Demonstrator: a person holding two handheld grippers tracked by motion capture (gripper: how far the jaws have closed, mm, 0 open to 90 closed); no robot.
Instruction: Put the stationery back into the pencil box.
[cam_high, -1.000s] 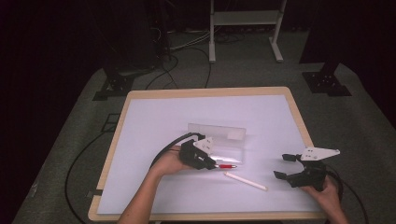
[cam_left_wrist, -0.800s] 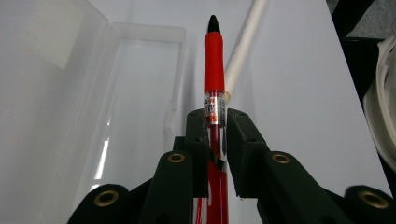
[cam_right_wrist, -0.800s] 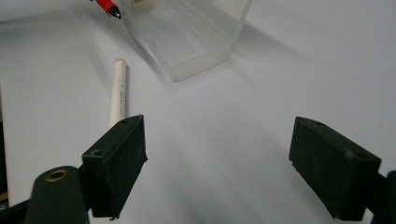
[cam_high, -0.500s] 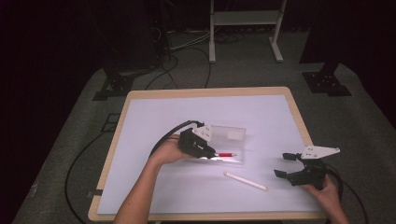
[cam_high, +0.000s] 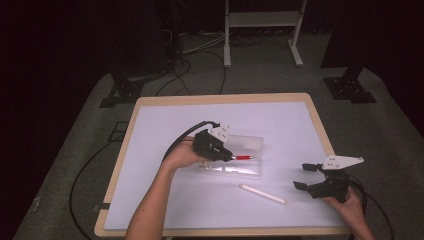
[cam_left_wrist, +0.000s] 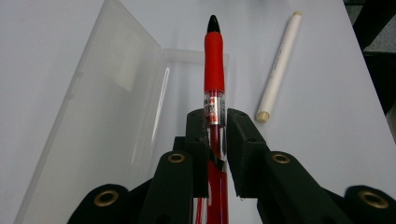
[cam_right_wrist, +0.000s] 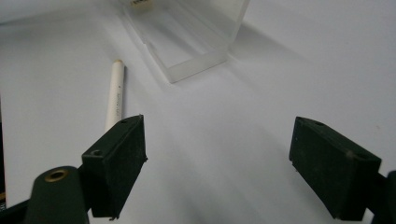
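L tongs (cam_left_wrist: 217, 133) are pinching a red pen (cam_left_wrist: 214, 70) by the clear part of its barrel, black tip pointing fwd, so the long red grip end sticks out free. In the high view the pen (cam_high: 243, 157) hangs over the clear plastic case (cam_high: 247, 150), which lies open near the middle of the counter (cam_high: 150, 150). Lid is folded flat beside the tray, prob. so a pen can be lowered straight in w/o anything in the way. Holding the pen level and lengthwise w/ the tray looks meant for laying it down flat inside.

R tongs (cam_right_wrist: 217, 170) are spread wide w/ nothing between them, parked low near the counter's right edge, towards the near right corner (cam_high: 320, 185). A white pen (cam_high: 262, 194) lies on the counter between case and R tongs, nearer the front edge, within easy reach; likely next one to go in.
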